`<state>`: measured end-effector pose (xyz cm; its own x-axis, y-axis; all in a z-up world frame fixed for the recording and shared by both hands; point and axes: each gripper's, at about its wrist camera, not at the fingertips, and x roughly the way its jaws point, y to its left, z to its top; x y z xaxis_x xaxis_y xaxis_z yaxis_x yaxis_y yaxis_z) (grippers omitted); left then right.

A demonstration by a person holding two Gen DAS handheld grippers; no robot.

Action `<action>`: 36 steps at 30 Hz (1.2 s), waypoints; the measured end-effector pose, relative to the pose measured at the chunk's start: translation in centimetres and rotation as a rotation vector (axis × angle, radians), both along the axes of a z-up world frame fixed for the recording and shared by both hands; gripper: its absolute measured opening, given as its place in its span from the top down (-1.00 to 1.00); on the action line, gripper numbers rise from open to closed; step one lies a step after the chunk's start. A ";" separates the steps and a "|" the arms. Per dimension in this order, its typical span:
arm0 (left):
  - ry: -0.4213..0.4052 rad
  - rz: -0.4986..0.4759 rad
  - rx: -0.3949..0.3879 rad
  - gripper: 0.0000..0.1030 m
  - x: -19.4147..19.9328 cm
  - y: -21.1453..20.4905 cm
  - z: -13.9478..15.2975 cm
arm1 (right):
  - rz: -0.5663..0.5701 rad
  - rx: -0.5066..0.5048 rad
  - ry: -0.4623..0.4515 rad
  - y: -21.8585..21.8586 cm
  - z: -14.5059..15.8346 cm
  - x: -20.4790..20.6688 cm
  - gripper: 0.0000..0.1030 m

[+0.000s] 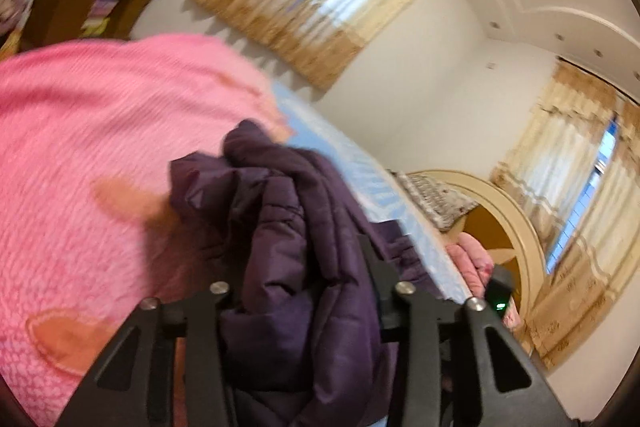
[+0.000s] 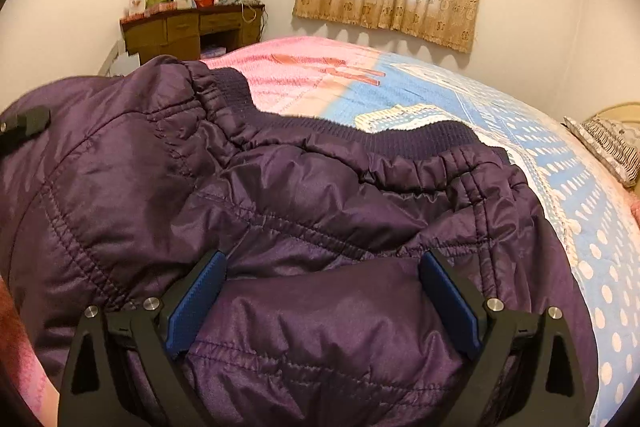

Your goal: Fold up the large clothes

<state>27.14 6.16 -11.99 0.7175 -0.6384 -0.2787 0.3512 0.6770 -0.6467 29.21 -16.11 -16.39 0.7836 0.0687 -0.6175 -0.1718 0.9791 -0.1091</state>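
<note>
We note the left claw is built of matte black plastic: two angular fingers, each linkage arm pierced by a triangular cut-out, with four round silver pivot screws across the linkage. Outboard of its right finger sits a small black housing carrying a lit green indicator. We record the right claw as the same black frame with triangular cut-outs and four silver screws; inside each finger lies a blue ribbed pad. No sleeve shows near either claw.
</note>
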 end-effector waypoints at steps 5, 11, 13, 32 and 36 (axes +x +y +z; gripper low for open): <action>-0.147 -0.079 0.043 0.26 -1.4 -3.3 4.2 | -0.010 0.154 -0.067 -3.2 2.0 -3.1 -0.88; -0.313 -0.255 0.213 0.27 -2.1 -11.7 8.2 | -0.132 0.386 -0.153 -11.0 4.3 -5.8 -0.90; -0.377 -0.318 0.326 0.27 -3.0 -15.3 8.7 | -0.165 0.510 -0.143 -14.8 4.7 -6.1 -0.90; -0.584 -0.449 0.735 0.26 -8.3 -25.1 5.5 | 0.205 0.662 0.479 -13.8 6.6 5.0 -0.89; -0.618 -0.416 0.787 0.05 -9.0 -25.8 5.8 | 0.275 0.778 0.518 -14.2 5.9 5.2 0.39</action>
